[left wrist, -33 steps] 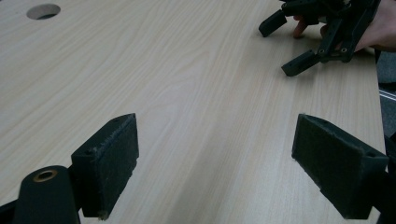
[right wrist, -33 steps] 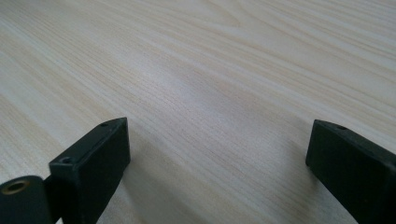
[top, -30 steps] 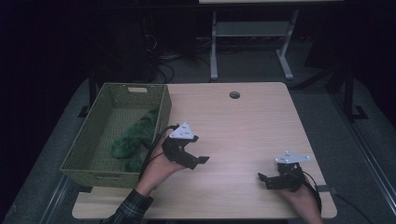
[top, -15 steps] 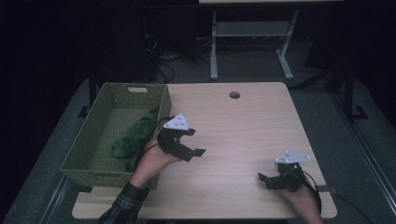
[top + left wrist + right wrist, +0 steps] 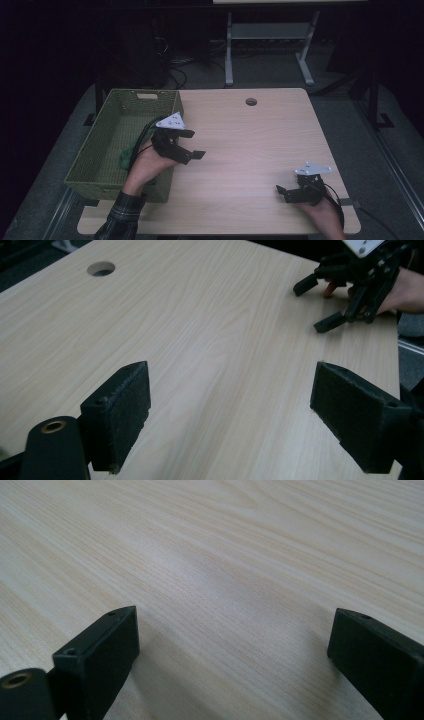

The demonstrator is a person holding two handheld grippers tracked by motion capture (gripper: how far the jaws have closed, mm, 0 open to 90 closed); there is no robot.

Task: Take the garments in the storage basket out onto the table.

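Note:
My left gripper (image 5: 195, 144) hangs open over the light wooden table (image 5: 250, 145), just right of a green woven basket (image 5: 95, 155). Nothing is between its jaws in the left gripper view (image 5: 230, 410), just bare tabletop. A green cloth (image 5: 128, 154) lies in the basket, partly hidden by my left hand. My right gripper (image 5: 283, 194) rests open near the table's front right corner. It also appears at the top right of the left gripper view (image 5: 315, 307). In the right gripper view (image 5: 232, 650) its jaws stand wide apart over bare wood.
A round cable hole (image 5: 251, 102) sits near the table's far edge, also seen as the hole (image 5: 100, 269) in the left gripper view. A white table frame (image 5: 270, 45) stands on the floor behind. The surroundings are dark.
My left gripper has moved away from the front edge and to the left, toward the basket's right rim, staying open. The right gripper has not moved.

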